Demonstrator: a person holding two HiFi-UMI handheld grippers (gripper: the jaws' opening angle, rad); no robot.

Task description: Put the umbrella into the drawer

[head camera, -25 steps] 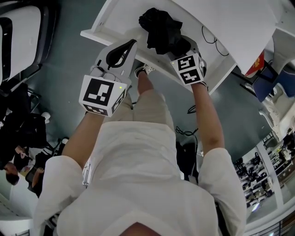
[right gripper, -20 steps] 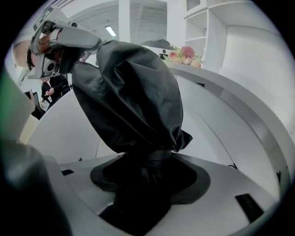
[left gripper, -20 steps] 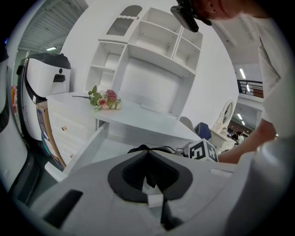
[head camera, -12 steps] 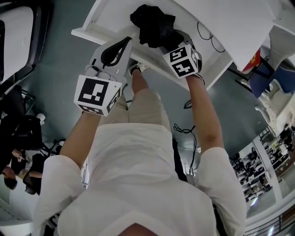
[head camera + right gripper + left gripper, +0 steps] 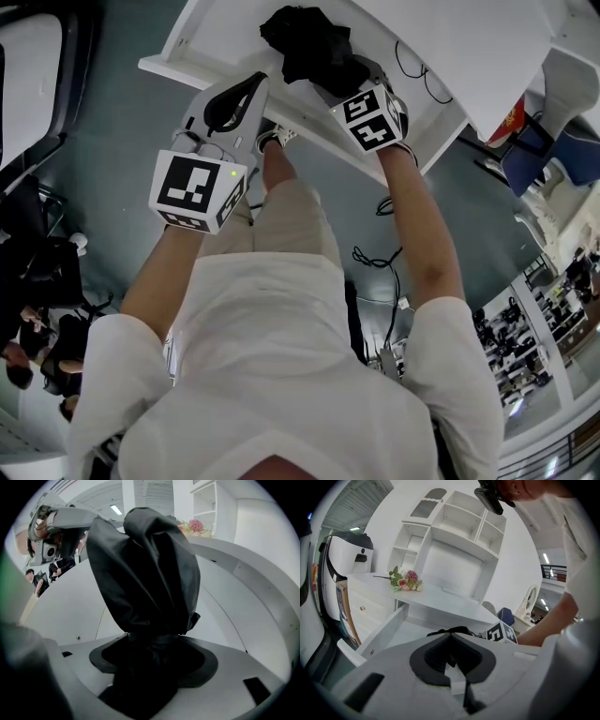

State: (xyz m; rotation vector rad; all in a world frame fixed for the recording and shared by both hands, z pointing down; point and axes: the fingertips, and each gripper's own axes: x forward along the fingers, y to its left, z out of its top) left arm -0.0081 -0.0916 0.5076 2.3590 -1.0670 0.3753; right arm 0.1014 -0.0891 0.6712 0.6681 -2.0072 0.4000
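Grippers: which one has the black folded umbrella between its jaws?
The right gripper: the black folded umbrella sits between its jaws, which have just been opening. The left gripper is empty.

A grey floor (image 5: 103, 141) spread below, with cables (image 5: 375, 258) at 3 o'clock. A white desk (image 5: 487, 56) stood at 12, a blue chair (image 5: 553, 155) at 2, and cluttered shelves (image 5: 525, 352) at 4 (contents too small to tell). Ceiling lights (image 5: 545, 558) glowed.

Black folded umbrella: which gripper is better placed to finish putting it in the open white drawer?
Right. The black folded umbrella sits between the jaws of the right gripper, which have just been opening, over the open white drawer. The left gripper is empty, at the drawer's front.
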